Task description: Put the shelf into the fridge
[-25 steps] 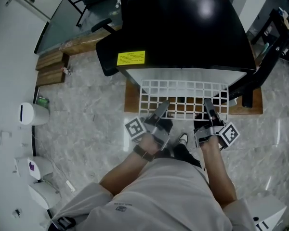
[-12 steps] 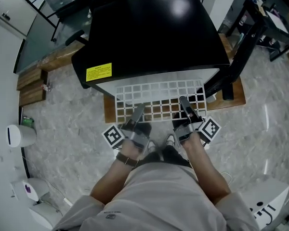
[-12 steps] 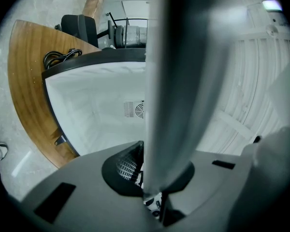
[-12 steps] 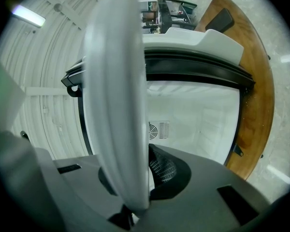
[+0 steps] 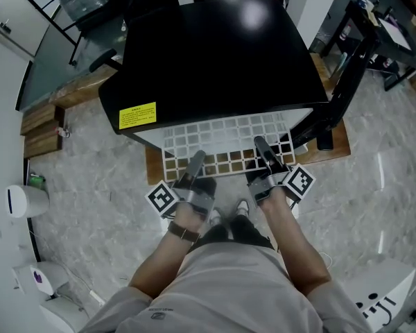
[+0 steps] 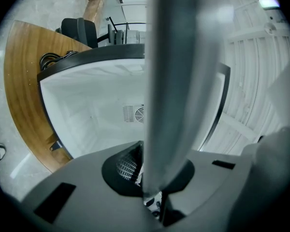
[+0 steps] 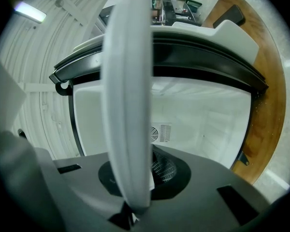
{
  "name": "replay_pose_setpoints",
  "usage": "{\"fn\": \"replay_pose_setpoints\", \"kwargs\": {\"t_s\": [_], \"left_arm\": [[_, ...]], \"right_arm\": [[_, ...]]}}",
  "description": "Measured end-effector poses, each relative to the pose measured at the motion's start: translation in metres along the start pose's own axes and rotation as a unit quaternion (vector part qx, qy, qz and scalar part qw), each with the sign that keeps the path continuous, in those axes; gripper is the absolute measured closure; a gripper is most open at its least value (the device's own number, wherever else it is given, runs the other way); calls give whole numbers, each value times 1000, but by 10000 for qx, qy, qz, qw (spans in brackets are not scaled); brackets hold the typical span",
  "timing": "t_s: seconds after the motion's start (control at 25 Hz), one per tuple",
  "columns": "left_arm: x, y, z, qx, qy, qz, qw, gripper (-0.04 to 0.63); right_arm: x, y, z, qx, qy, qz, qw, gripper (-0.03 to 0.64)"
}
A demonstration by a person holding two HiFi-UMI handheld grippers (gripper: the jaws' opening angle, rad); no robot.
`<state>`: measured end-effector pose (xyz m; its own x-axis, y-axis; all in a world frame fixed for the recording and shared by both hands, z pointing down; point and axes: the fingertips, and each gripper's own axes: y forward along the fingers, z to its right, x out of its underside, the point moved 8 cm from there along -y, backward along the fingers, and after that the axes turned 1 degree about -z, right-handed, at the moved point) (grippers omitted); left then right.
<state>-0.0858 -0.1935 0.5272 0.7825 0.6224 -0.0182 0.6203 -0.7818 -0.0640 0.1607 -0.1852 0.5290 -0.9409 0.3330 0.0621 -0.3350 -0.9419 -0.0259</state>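
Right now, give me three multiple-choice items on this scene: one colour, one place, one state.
1. The wire shelf is: A. black B. white C. yellow
2. The yellow label sits: A. on the floor B. on the wire shelf C. on top of the fridge
3. The left gripper and right gripper are: A. both open B. both shut on the wire shelf C. both off it

Answers: B, its grid shows white; C, it lies near the black top's front corner; B, each gripper view shows the shelf's edge clamped between the jaws.
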Motion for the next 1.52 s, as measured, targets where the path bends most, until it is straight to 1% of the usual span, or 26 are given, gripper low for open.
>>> {"fn": "replay_pose_setpoints", "kwargs": {"t_s": [0.24, 0.52, 0.92, 1.2, 1.52], "left_arm": [[-9, 16, 1, 19, 15, 54, 10000, 566], [-13, 24, -1, 81, 97, 196, 9997, 566], [-30, 52, -1, 115, 130, 552, 9983, 566], [-39, 68, -2, 4, 119, 798, 9967, 566], [-51, 80, -3, 137, 103, 1089, 9939, 566]], "right_arm": [[-7, 17, 0, 4, -56, 102, 9999, 572], [-9, 26, 2, -35, -55, 198, 9998, 572], [-21, 57, 2, 18, -70, 335, 9994, 572], [-27, 76, 1, 98, 12, 449, 9989, 572], [-28, 97, 0, 38, -3, 501, 9987, 572]]}}
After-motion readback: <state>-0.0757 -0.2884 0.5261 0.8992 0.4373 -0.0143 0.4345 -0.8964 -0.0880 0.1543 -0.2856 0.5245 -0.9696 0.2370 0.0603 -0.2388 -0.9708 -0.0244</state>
